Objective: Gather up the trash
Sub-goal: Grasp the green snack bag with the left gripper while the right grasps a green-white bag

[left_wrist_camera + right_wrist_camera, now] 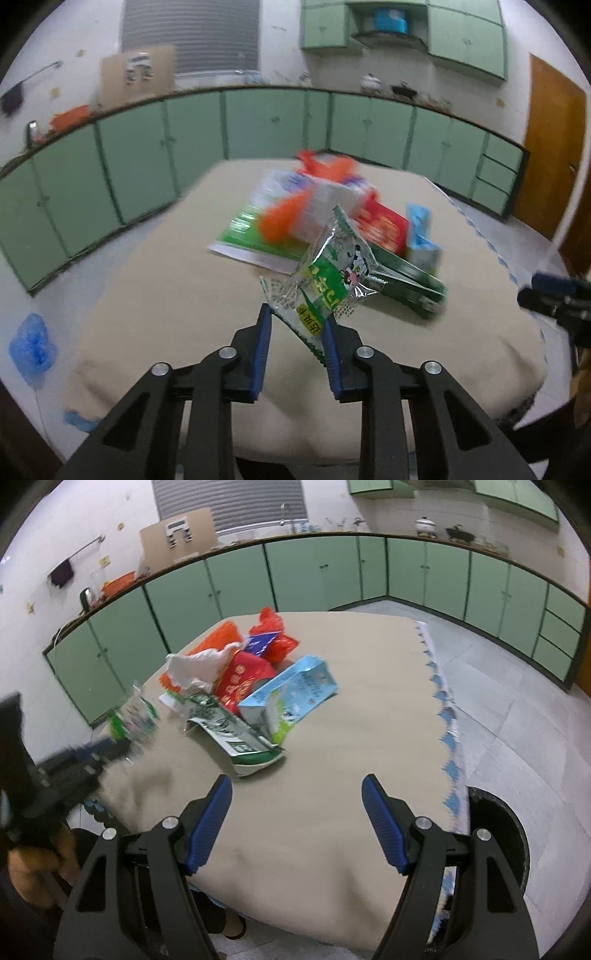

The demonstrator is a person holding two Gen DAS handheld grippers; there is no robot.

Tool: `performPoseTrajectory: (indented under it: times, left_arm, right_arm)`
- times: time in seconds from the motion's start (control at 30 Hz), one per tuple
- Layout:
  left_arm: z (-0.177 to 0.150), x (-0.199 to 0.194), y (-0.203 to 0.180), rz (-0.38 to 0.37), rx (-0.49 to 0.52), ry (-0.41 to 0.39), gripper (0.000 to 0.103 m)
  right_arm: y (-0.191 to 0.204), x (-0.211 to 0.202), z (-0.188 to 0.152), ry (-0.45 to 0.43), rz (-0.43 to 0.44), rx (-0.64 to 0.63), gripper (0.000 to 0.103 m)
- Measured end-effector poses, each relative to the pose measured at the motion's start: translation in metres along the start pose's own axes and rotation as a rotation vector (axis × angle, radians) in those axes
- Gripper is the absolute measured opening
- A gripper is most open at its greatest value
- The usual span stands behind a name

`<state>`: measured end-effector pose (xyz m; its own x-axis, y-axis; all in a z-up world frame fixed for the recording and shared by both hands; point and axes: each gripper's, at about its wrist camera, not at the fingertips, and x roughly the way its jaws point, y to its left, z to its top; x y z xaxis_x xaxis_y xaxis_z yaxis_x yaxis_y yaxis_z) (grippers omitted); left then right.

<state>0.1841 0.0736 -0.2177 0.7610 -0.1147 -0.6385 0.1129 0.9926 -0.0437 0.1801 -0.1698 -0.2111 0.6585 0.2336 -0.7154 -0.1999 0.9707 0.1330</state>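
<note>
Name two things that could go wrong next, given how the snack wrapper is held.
The left hand-held gripper pinches only a corner of the green snack wrapper, so it could slip out on the way. The black bin sits beyond the table's far side, by the open right hand-held gripper, so a drop may miss.

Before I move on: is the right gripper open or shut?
Open: the right gripper has its blue pads wide apart over bare tablecloth, nothing between them.

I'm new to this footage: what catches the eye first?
The green snack wrapper pinched in the left gripper, lifted above the table. Behind it, mid-table, a bright trash pile: red and orange bags, a blue carton, a flattened green one. The right gripper hangs wide open, empty.
</note>
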Motion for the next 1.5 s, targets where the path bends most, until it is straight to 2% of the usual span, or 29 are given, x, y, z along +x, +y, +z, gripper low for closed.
performPoseTrajectory:
  times: [0.07,0.2,0.57,0.6,0.67,0.8,1.5]
  left_arm:
    - [0.005,-0.006,0.027,0.026,-0.045,-0.002,0.010]
    - [0.006,-0.014,0.054,0.059,-0.065,-0.012,0.010]
    - [0.009,-0.014,0.074,0.069,-0.069,-0.021,0.006]
    - [0.009,-0.014,0.074,0.074,-0.069,-0.023,0.006]
    - [0.010,-0.012,0.074,0.081,-0.064,-0.022,0.006]
    - [0.010,-0.008,0.076,0.077,-0.065,-0.017,0.006]
    - [0.014,-0.021,0.065,0.061,-0.073,-0.035,0.006]
  right_arm:
    - [0.007,0.009,0.001,0.006,0.011,-0.018,0.072]
    - [0.016,0.032,0.003,0.029,0.041,-0.046,0.072]
    - [0.026,0.088,0.014,0.082,0.062,-0.093,0.072]
    - [0.026,0.092,0.016,0.089,0.065,-0.089,0.070]
    - [0.027,0.097,0.015,0.107,0.066,-0.090,0.059]
    - [0.028,0.093,0.012,0.098,0.077,-0.094,0.055]
    - [0.018,0.035,0.003,0.040,0.100,-0.057,0.053]
